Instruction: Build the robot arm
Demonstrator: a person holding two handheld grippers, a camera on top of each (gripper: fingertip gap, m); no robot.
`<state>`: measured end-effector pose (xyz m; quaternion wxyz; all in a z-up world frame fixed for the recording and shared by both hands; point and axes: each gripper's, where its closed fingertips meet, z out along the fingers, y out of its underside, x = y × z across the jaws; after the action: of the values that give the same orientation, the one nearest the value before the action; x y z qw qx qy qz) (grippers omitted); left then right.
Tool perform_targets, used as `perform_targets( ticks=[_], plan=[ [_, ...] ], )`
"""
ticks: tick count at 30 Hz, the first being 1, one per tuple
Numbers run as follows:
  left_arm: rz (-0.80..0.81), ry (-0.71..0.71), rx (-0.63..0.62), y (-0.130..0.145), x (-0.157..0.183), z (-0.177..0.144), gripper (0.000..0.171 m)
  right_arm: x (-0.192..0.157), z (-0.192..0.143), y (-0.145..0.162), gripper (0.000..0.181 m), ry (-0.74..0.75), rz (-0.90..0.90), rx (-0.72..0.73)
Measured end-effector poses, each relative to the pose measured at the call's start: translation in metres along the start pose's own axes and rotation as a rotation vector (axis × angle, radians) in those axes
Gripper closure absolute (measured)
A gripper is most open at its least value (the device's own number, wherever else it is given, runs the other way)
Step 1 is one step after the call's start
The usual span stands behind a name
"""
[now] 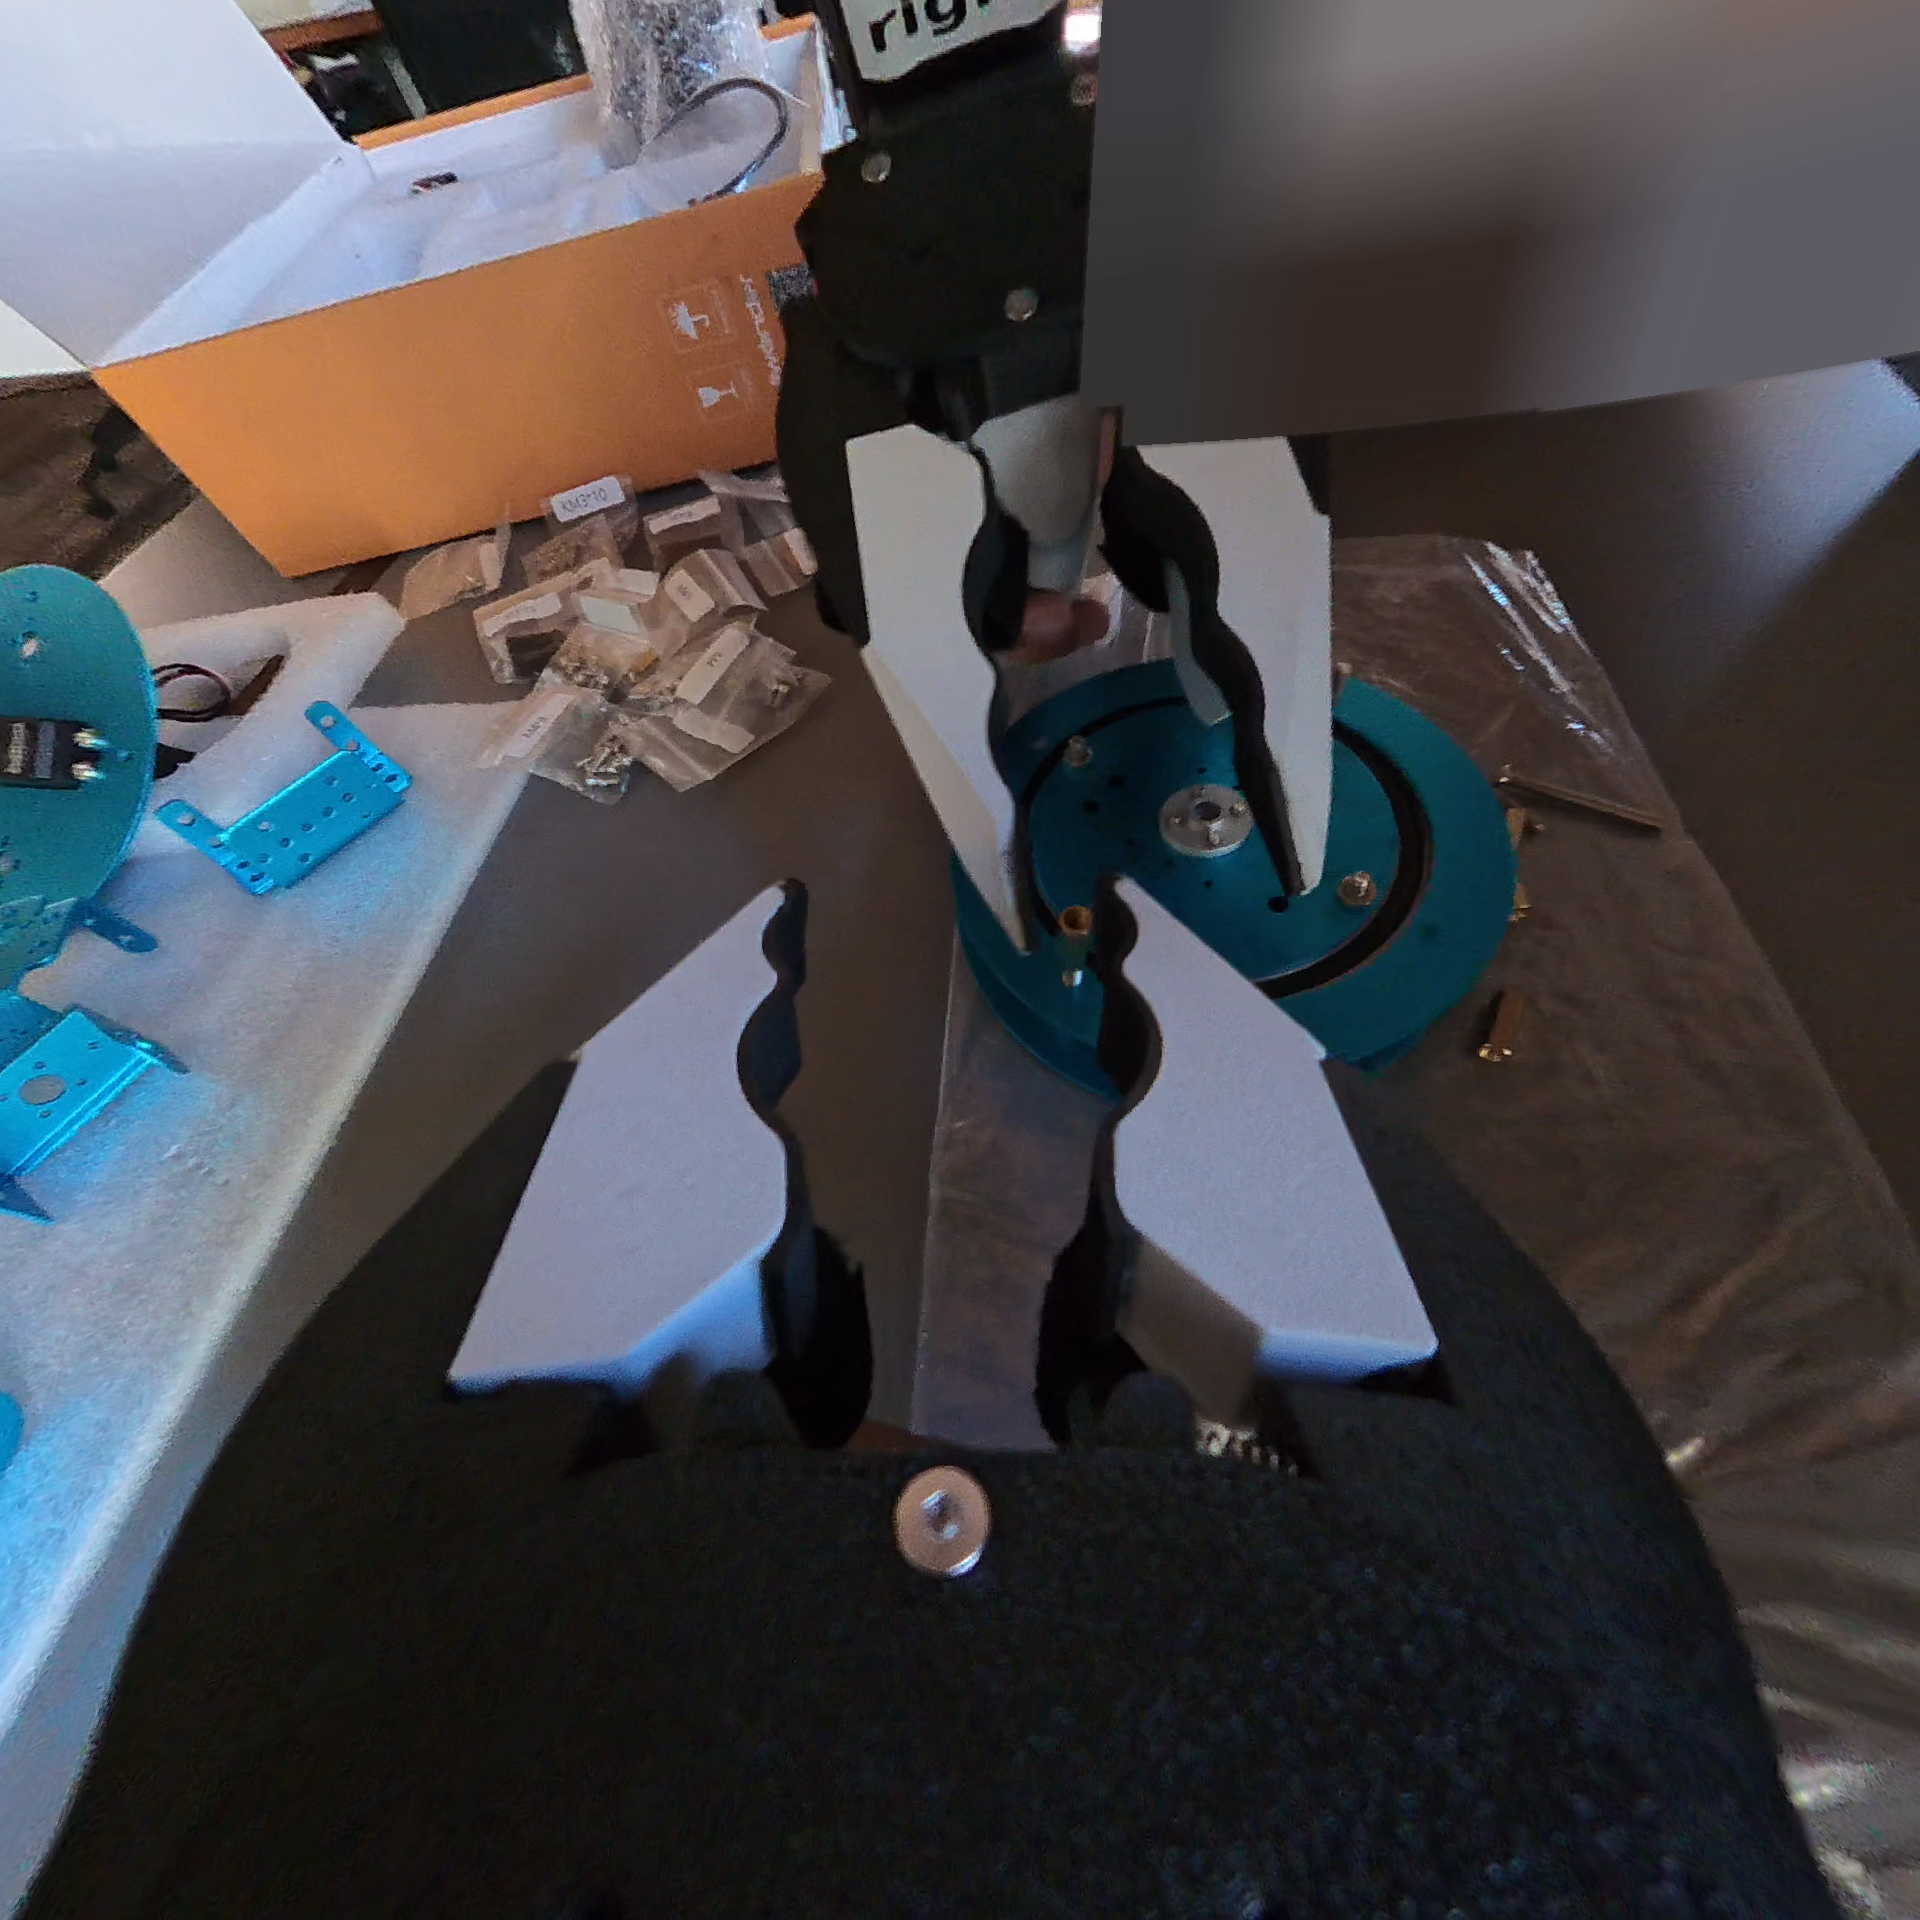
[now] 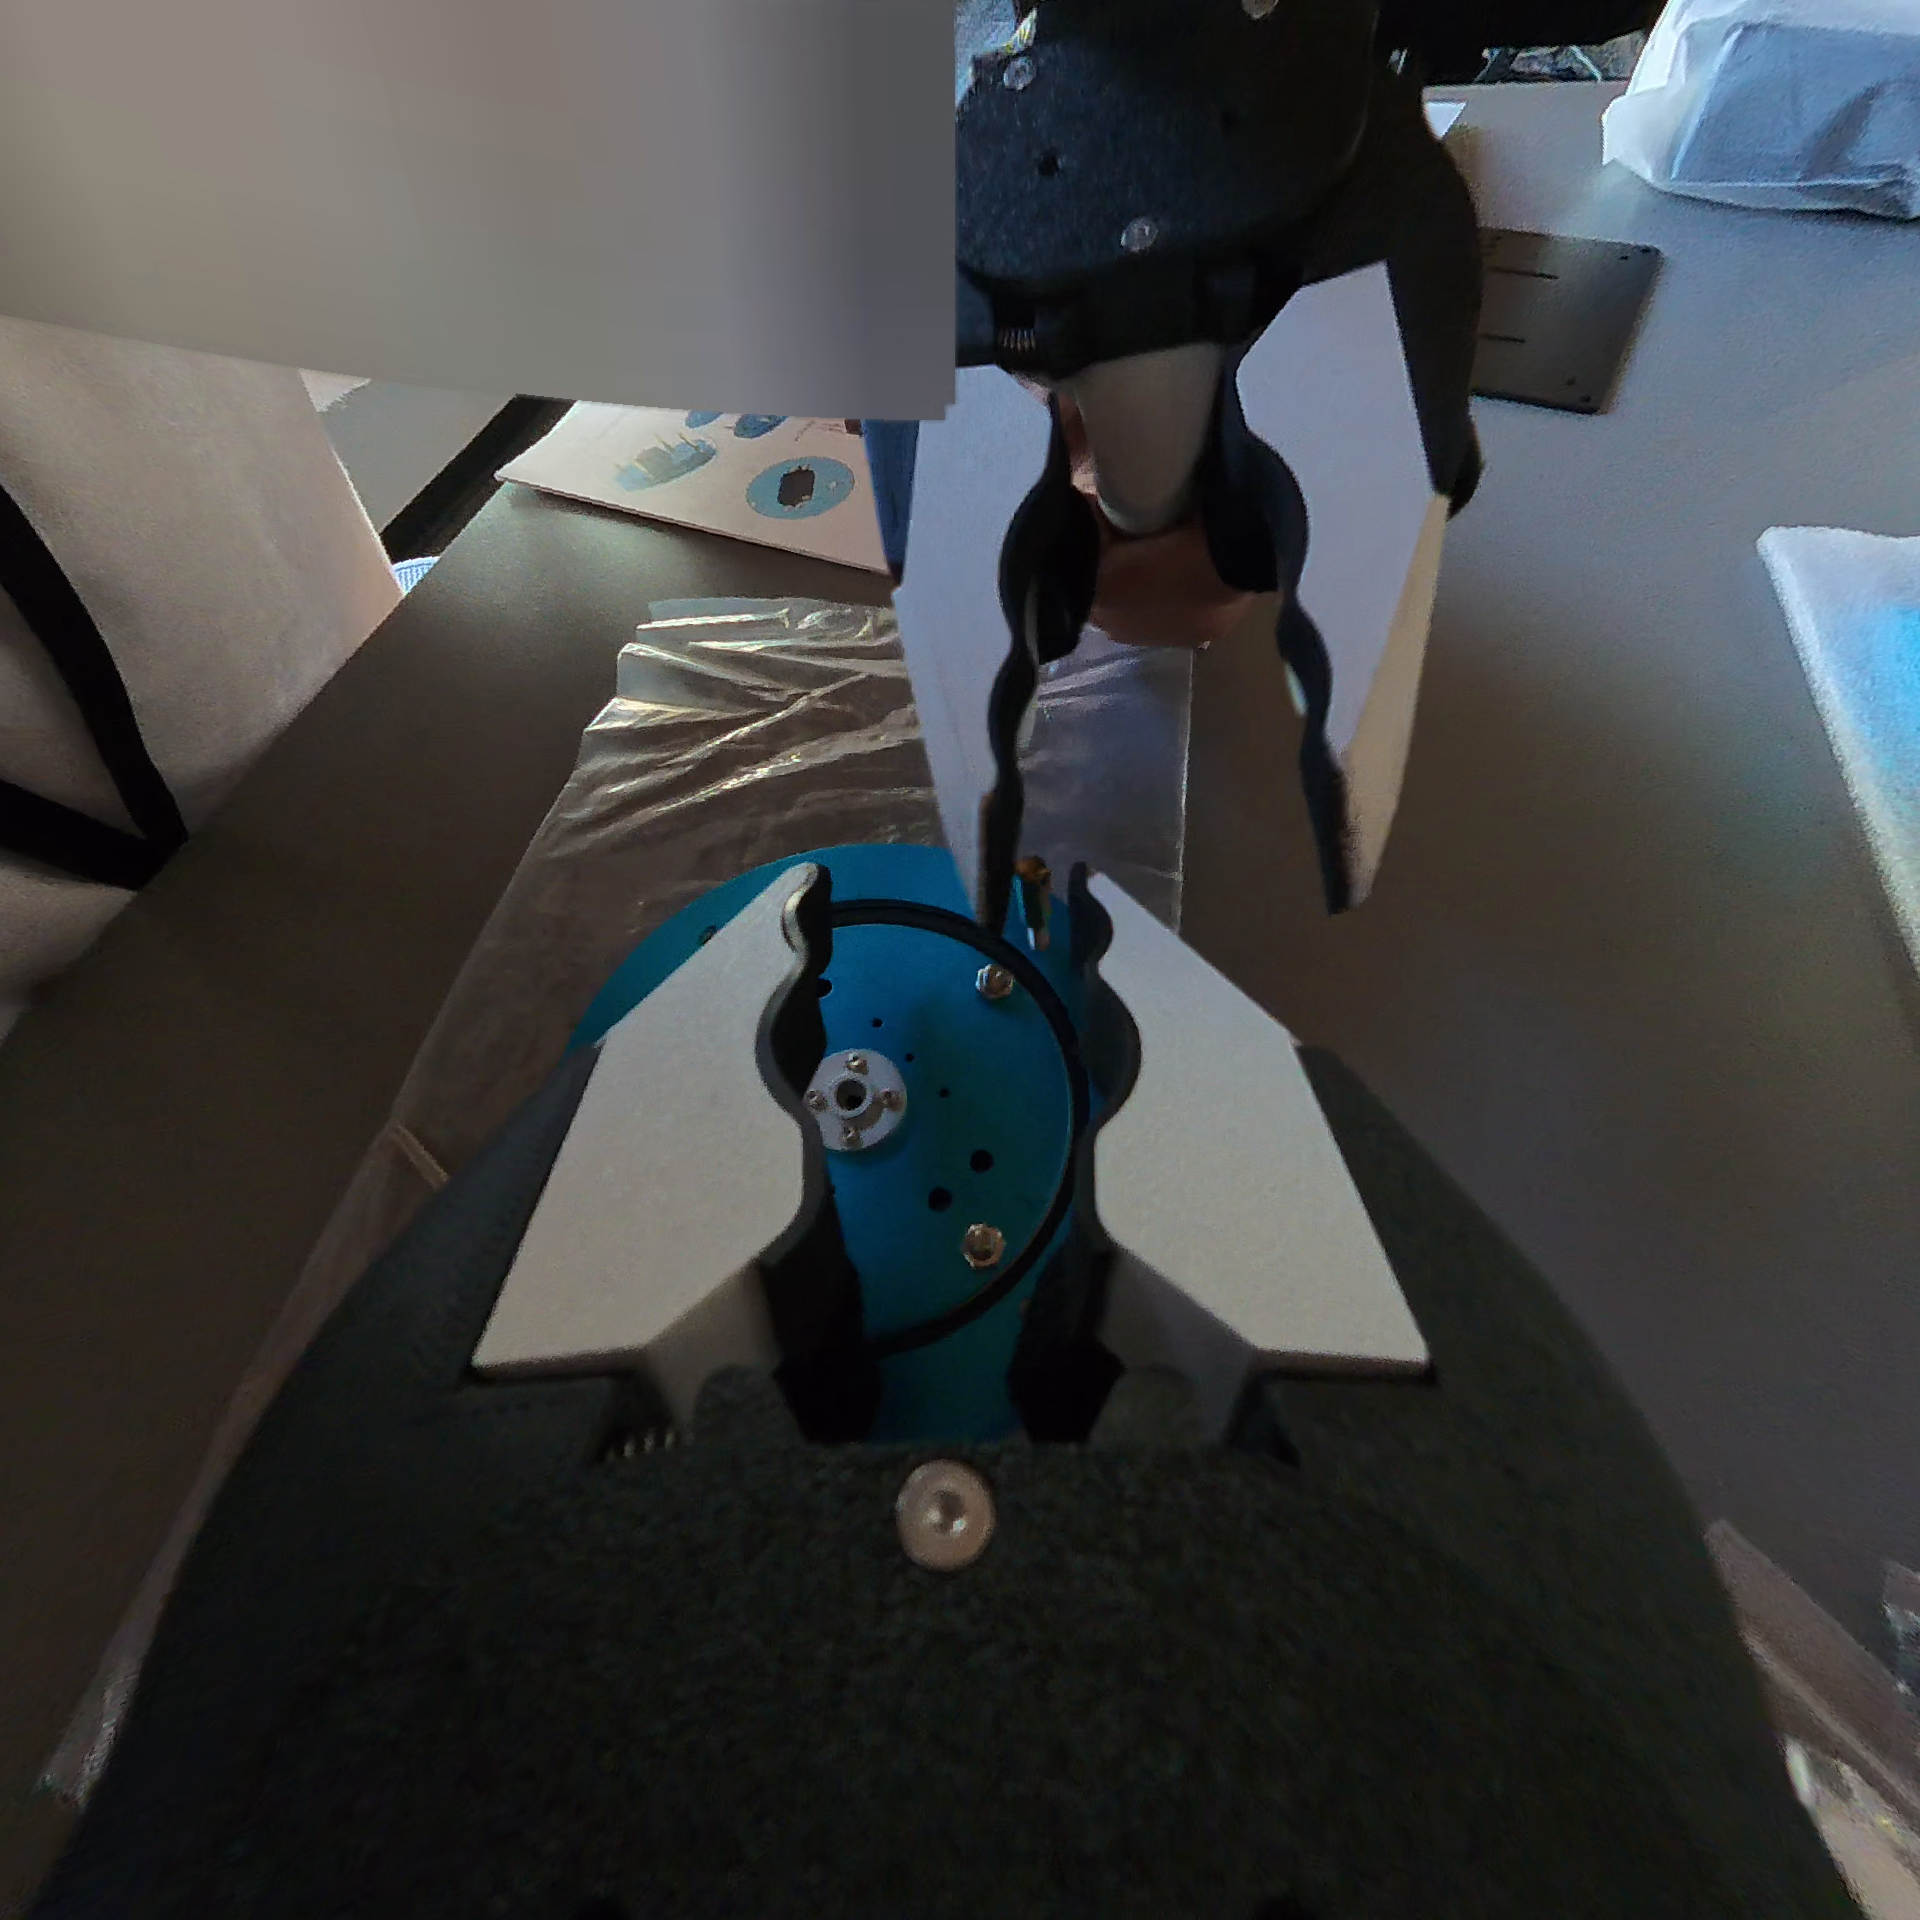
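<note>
Our left gripper (image 1: 951,914): jaws spread, empty, tips beside brass post (image 1: 1073,933) standing on blue round base (image 1: 1444,831). Our right gripper (image 2: 951,899): jaws spread, straddling base's inner disc (image 2: 935,1101), silver hub (image 2: 854,1101) between them. Base rests on plastic sheet (image 2: 727,707) on tabletop (image 1: 644,894). Screw bags (image 1: 634,644), orange box (image 1: 416,405) lie well apart.

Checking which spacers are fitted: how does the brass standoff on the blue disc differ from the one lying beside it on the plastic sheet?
The upright standoff stands on the blue disc; the loose standoff lies on its side. The first sits by the tips of the left gripper and right gripper; the second rests on the plastic sheet, clear of both. Both are brass and similar in shape.
</note>
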<state>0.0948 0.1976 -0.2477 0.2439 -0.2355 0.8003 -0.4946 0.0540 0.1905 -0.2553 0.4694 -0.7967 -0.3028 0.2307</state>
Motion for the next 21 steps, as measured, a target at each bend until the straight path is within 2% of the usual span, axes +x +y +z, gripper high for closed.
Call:
perform_targets(
  ticks=[7, 11, 14, 18, 21],
  plan=[
    [0.014, -0.007, -0.024, 0.007, -0.003, -0.006, 0.118, 0.004, -0.007, 0.004, 0.143, 0.02, 0.02, -0.058],
    [0.015, 0.015, -0.031, 0.007, 0.003, -0.004, 0.118, 0.007, -0.006, -0.001, 0.136, 0.02, 0.016, -0.036],
    [0.02, 0.008, -0.047, 0.008, 0.0, 0.0, 0.118, 0.002, 0.0, 0.003, 0.133, -0.006, 0.017, -0.079],
    [0.027, -0.021, -0.083, 0.015, -0.01, -0.008, 0.118, 0.002, -0.008, 0.006, 0.137, 0.013, 0.021, -0.101],
    [0.006, -0.002, -0.053, 0.012, -0.008, -0.016, 0.118, 0.005, -0.015, 0.003, 0.141, 0.029, 0.025, -0.064]
  ],
)
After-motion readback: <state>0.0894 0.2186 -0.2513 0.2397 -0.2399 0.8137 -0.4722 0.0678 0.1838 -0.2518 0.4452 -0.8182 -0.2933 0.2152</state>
